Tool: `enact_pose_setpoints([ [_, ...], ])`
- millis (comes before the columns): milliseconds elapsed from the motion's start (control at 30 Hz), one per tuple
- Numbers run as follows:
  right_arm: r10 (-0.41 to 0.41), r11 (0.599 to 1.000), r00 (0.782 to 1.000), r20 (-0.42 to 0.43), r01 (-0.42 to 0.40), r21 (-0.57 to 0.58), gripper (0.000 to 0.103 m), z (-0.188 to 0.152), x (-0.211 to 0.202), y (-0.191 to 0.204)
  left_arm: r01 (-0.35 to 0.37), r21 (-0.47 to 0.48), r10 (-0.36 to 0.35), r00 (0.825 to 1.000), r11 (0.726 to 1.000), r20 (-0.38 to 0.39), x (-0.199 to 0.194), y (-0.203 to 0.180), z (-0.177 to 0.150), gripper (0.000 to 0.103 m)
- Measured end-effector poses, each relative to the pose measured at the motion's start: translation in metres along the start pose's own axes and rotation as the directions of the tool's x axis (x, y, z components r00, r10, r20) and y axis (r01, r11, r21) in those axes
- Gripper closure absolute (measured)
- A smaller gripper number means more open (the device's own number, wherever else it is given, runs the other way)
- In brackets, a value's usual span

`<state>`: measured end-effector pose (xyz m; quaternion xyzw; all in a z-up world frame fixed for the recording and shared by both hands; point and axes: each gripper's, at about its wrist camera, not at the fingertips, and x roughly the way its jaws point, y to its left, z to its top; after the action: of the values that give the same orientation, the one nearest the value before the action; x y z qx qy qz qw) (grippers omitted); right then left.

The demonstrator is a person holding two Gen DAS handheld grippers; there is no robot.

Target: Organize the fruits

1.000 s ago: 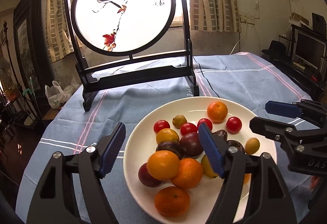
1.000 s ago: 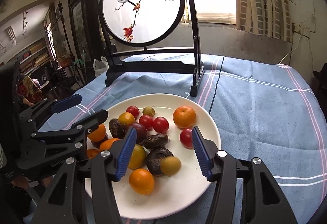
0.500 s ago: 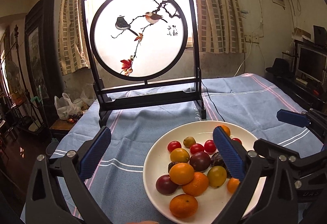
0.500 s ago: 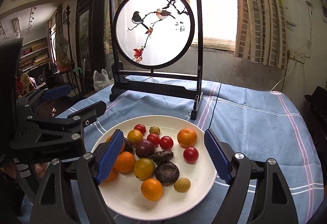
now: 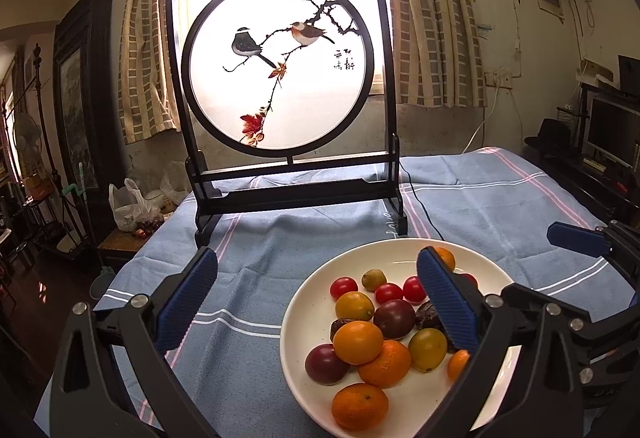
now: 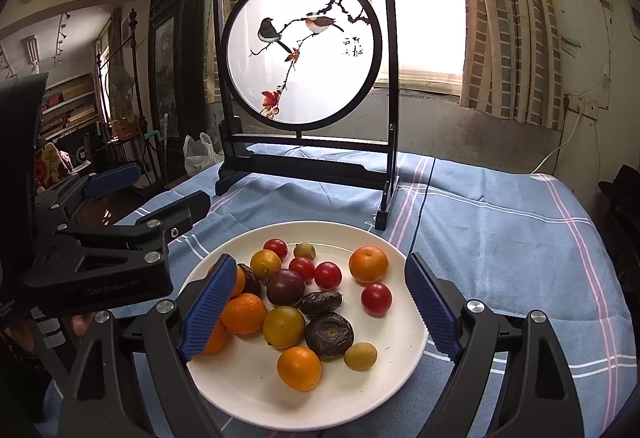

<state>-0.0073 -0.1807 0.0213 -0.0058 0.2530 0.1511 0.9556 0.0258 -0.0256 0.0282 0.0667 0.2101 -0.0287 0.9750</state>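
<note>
Both grippers pulled back; only right view shows longan [image 6: 360, 356].

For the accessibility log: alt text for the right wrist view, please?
Open right tongs hover empty over a white plate of oranges, cherry tomatoes and dark fruits on a blue tablecloth. The left tongs sit left, a round bird-painting screen behind.
</note>
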Motion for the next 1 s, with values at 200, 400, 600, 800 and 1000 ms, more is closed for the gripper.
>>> enact_pose_setpoints([
  [200,0.0,1.0,1.0,0.0,0.0,0.001,0.016,0.0001,0.0001,-0.0002,0.007,0.004,-0.007,1.0,1.0,0.003,0.0005,-0.0012,-0.001,0.006],
  [400,0.003,1.0,1.0,-0.002,-0.003,0.001,0.016,-0.0002,0.0002,0.0,0.011,0.004,-0.011,1.0,1.0,-0.002,0.0009,-0.0013,-0.0021,0.006],
  [600,0.002,1.0,1.0,-0.005,-0.002,0.002,0.016,-0.0004,0.0005,0.0005,0.024,-0.024,-0.025,0.999,0.999,-0.024,0.0032,0.0023,-0.0033,0.006],
  [800,0.006,1.0,1.0,-0.003,-0.006,-0.004,0.016,-0.0002,-0.0001,0.0018,0.011,-0.033,-0.012,0.999,0.999,-0.036,0.0044,0.0024,-0.0075,0.006],
  [1000,-0.009,1.0,1.0,0.003,0.009,-0.004,0.011,0.0004,-0.0011,0.0019,-0.012,-0.023,0.011,0.999,1.0,-0.04,0.0071,0.0023,-0.0055,0.006],
])
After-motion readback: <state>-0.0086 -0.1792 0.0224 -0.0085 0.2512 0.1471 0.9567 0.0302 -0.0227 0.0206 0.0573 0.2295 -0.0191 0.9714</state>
